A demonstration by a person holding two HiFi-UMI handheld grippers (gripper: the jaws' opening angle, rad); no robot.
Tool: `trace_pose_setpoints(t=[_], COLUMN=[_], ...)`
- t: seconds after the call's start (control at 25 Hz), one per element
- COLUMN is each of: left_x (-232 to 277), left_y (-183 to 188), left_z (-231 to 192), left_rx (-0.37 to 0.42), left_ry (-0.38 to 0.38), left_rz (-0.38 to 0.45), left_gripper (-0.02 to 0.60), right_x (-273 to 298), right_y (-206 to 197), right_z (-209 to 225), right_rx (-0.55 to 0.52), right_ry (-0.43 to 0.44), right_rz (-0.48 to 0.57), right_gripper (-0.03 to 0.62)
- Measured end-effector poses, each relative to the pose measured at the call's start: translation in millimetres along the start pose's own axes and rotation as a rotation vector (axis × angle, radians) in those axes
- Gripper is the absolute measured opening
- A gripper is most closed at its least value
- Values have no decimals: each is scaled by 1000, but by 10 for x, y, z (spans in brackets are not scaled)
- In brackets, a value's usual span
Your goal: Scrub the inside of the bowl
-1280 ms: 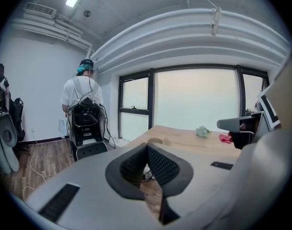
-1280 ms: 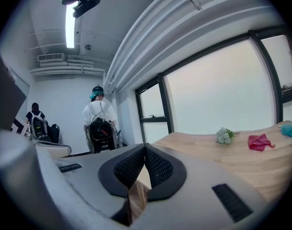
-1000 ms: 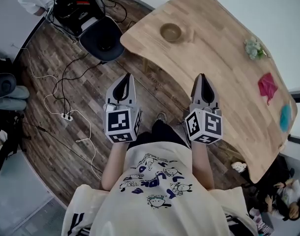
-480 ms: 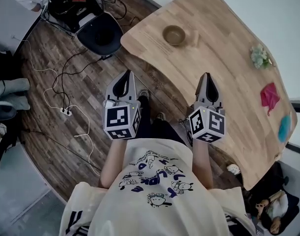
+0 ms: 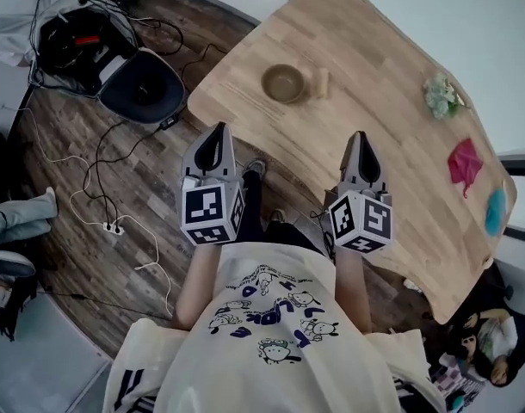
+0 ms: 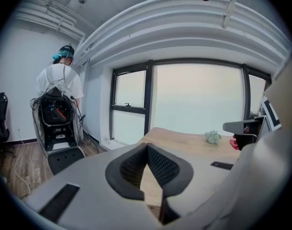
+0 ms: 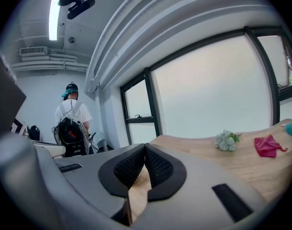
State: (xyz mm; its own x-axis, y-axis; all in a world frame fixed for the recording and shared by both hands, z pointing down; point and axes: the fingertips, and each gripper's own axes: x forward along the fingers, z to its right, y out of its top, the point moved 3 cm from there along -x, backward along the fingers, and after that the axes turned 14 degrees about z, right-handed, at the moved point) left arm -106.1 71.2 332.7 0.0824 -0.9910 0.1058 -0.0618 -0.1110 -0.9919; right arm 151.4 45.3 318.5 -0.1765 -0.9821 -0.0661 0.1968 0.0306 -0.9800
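Observation:
A small brown bowl point(image 5: 284, 83) stands on the light wooden table point(image 5: 374, 119) near its far left end, with a small tan object point(image 5: 320, 80) right beside it; what that object is I cannot tell. My left gripper point(image 5: 219, 128) hangs over the floor, short of the table's edge, jaws closed tip to tip with nothing in them. My right gripper point(image 5: 361, 135) is over the table's near edge, also shut and empty. In the gripper views the left gripper point(image 6: 147, 145) and right gripper point(image 7: 145, 145) show their ribbed pads meeting. The bowl is hidden there.
On the table lie a small bunch of pale flowers point(image 5: 441, 93), a pink cloth point(image 5: 463, 160) and a blue thing point(image 5: 497, 209). A black round stool point(image 5: 142, 86), cables and a power strip point(image 5: 114, 228) are on the wood floor. A person point(image 6: 60, 85) stands at the left.
The head view has shifted toward the table: the bowl now sits lower and closer to both grippers. The right gripper has come over the table's edge. Both stay shut.

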Motion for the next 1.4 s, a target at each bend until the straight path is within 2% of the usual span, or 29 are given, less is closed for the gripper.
trace_pose_setpoints(t=[0.24,0.56,0.92,1.4], left_x=[623,1320,1697,1907], left_y=[12,-163,-322,-679], left_z=[-150,-241,-147,-272], left_rx=[-27,-52,-74,-98], left_ry=[-78,-167,-302,-348], left_rz=[-20,-90,-179,-314], left_gripper=[28,28,28,28], right_x=[419,970,1308,1491], right_y=[-29,-177,-371,-671], right_z=[-16,-21,-73,-26], right_rx=[-36,-78,-74,-60], right_ry=[-72,-132,-186,-231], right_rz=[-4,-44,-109,-185], right_gripper=[0,2,2,5])
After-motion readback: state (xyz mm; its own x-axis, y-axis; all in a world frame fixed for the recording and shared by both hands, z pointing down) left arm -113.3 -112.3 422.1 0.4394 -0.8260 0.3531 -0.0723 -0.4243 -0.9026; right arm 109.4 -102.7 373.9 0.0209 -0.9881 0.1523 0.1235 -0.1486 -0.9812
